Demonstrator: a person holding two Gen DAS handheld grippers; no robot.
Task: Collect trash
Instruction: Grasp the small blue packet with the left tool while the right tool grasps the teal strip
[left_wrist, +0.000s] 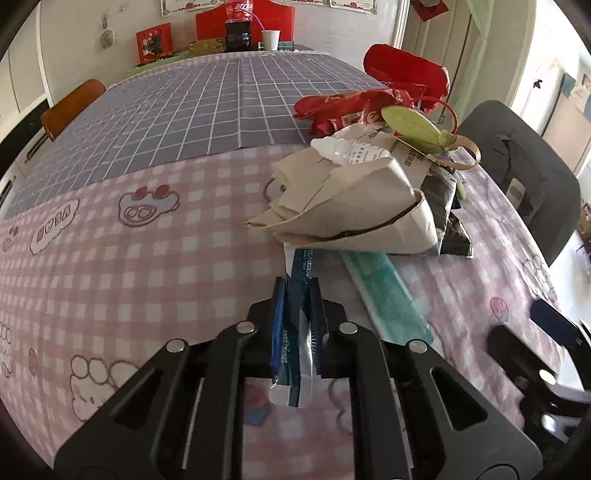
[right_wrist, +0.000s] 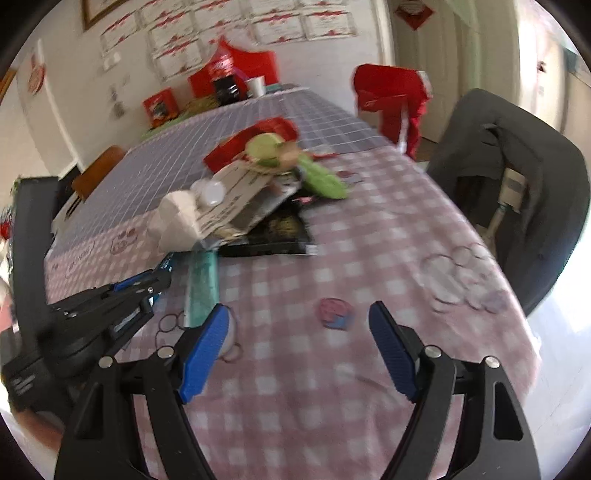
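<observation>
A heap of trash lies on the pink checked tablecloth (left_wrist: 110, 258): crumpled beige paper (left_wrist: 354, 210), a small white bottle (left_wrist: 347, 149), red wrappers (left_wrist: 343, 110), a green leaf (left_wrist: 413, 127), a black packet (left_wrist: 448, 221) and a teal strip (left_wrist: 388, 299). My left gripper (left_wrist: 297, 291) is shut on a blue and white wrapper (left_wrist: 295, 332) whose far end reaches under the beige paper. In the right wrist view the left gripper (right_wrist: 155, 286) shows at the left, next to the heap (right_wrist: 236, 199). My right gripper (right_wrist: 299, 321) is open and empty above the cloth, in front of the heap.
A dark padded chair (right_wrist: 517, 184) stands at the table's right edge. A red-draped chair (right_wrist: 395, 99) is further back. At the far end stand a cola bottle (left_wrist: 238, 26), a white cup (left_wrist: 270, 38) and red boxes (left_wrist: 154, 42). A brown chair (left_wrist: 70, 107) is on the left.
</observation>
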